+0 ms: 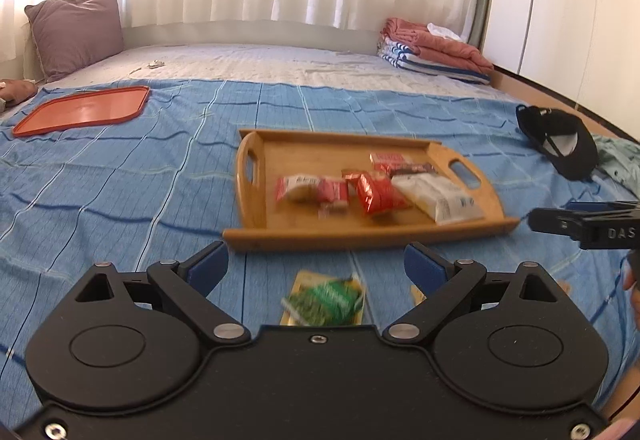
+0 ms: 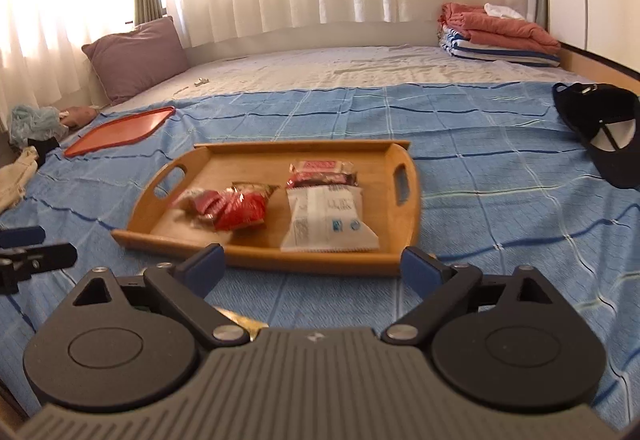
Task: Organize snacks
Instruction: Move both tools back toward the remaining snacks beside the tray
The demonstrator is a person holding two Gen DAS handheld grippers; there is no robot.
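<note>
Both my tools are empty right now: my left hand-held gripper [image 1: 316, 264] has its blue fingers spread wide with nothing between them, and my right hand-held gripper [image 2: 312, 266] stands just as far apart, gripping nothing. The wooden tray [image 1: 256, 176] sits on the blue checked bedspread [image 1: 120, 192] ahead of me, and most of the snacks look sorted into it already: a red-and-white packet [image 1: 310, 189] toward its left, a shiny red wrapper [image 1: 378, 193] beside it, a white packet [image 1: 438, 198] at the right, and a red bar [image 1: 394, 162] behind those. What I judge is left is the green-and-yellow snack packet [image 1: 326, 300], which lies on the bedspread outside the tray, just in front of its near rim and right below my left tool; in the right view I only catch a gold corner [image 2: 240, 322] of some wrapper under my tool, and I cannot tell whether it is the same packet. Around me, an empty red plastic tray [image 1: 84, 110] lies well apart at the far left, a purple pillow [image 1: 76, 30] leans by the curtains, folded towels [image 1: 432, 48] are stacked at the far right, and a black cap [image 1: 560, 140] rests near the bed's right edge. Nothing blocks the way to the loose packet; only the tray's raised near rim has to be cleared
</note>
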